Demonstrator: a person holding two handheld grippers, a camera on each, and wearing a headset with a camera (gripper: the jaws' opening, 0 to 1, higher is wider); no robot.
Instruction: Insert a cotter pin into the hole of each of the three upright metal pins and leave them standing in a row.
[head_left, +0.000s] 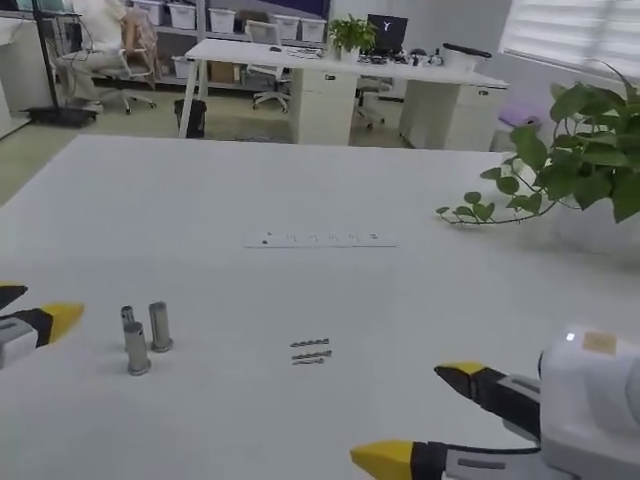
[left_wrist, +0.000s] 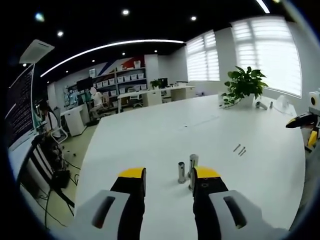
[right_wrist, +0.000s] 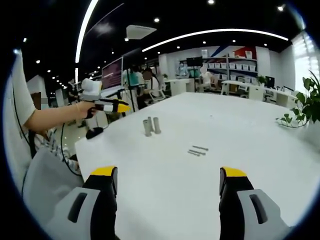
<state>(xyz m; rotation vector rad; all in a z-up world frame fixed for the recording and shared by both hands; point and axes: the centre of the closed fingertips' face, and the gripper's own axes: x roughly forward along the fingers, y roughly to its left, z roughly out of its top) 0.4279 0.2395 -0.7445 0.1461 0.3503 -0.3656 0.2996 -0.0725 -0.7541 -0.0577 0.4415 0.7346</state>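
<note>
Metal pins (head_left: 148, 334), three short grey cylinders with wider bases, stand upright in a tight cluster on the smooth white desk (head_left: 320, 190) in the head view, long axes vertical. Three thin cotter pins (head_left: 311, 351) lie flat just to their right, side by side, pointing left to right. The left gripper (head_left: 35, 305) sits at the left edge near the metal pins, and the right gripper (head_left: 420, 415) is at the lower right. Both have black fingers with yellow tips, spread apart and holding nothing. A leafy green plant (head_left: 580, 150) trails over the far right of the desk.

In the left gripper view, the left gripper (left_wrist: 169, 173) has its fingers parted and empty. The metal pins (left_wrist: 182, 172) stand just ahead, one partly hidden behind a finger. The cotter pins (left_wrist: 240, 149) lie further right, and the right gripper (left_wrist: 302, 120) shows at the edge.

In the right gripper view, the right gripper (right_wrist: 168, 172) is wide open and empty. The cotter pins (right_wrist: 198, 150) lie ahead, with the upright metal pins (right_wrist: 151, 126) beyond them. The left gripper (right_wrist: 107, 106) hangs to their left.
</note>
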